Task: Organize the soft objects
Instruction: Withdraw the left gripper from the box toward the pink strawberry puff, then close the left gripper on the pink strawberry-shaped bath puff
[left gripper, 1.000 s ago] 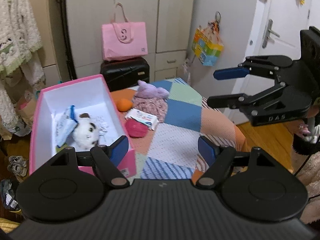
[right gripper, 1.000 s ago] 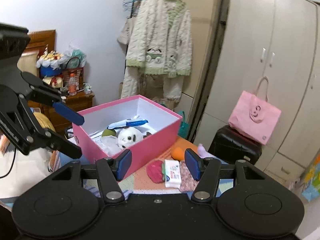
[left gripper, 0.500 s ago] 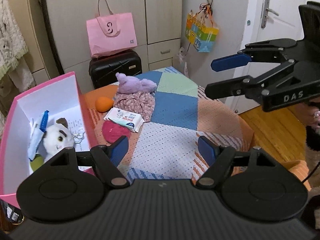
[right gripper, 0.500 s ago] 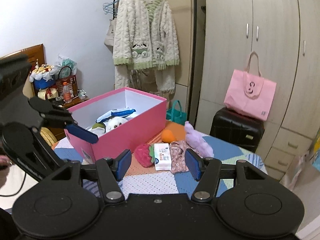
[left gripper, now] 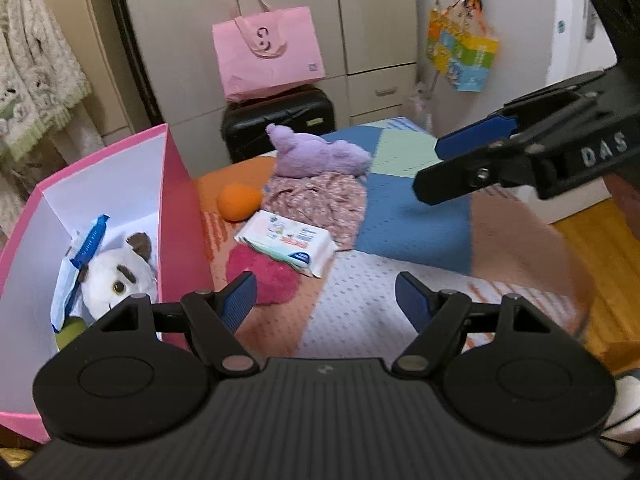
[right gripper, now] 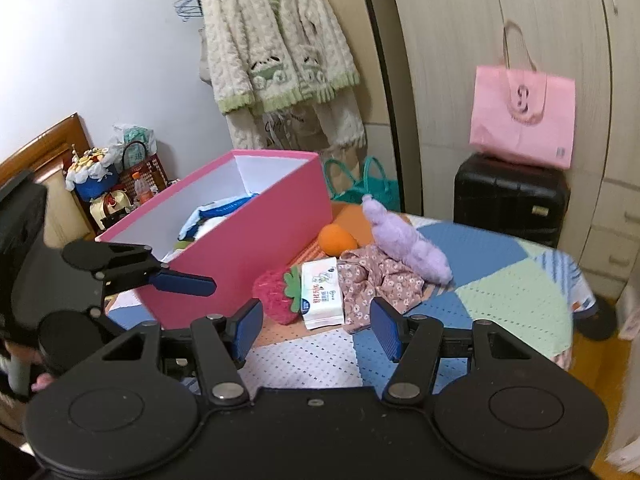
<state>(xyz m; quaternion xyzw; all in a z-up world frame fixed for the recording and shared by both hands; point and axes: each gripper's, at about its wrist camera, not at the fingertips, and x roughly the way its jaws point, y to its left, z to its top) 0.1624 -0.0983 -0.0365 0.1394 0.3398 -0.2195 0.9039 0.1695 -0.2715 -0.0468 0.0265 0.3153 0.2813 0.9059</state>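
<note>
A pink box (left gripper: pixel 180 184) (right gripper: pixel 256 240) stands on the table's left side, holding a white plush dog (left gripper: pixel 116 276) and a blue-and-white packet (left gripper: pixel 78 256). Beside it lie a red strawberry plush (left gripper: pixel 266 276) (right gripper: pixel 276 296), a wipes pack (left gripper: pixel 286 242) (right gripper: pixel 322 294), an orange ball (left gripper: pixel 238 202) (right gripper: pixel 337 239), a floral cloth (left gripper: pixel 320 204) (right gripper: pixel 380 284) and a purple plush (left gripper: pixel 316 154) (right gripper: pixel 404 244). My left gripper (left gripper: pixel 326 304) is open and empty, just short of the strawberry. My right gripper (right gripper: pixel 316 328) is open and empty above the table's near side, in front of the wipes.
A patchwork cloth (left gripper: pixel 416 216) covers the table. Behind it stand a black suitcase (left gripper: pixel 280 120) with a pink bag (left gripper: pixel 268 52) on top, and wardrobe doors. A knitted cardigan (right gripper: pixel 276 44) hangs at the left. A wooden floor (left gripper: pixel 600 248) lies to the right.
Both grippers have moved in closer to the objects on the table. Both views have swung right, so the box sits further left. Both stay open and empty.
</note>
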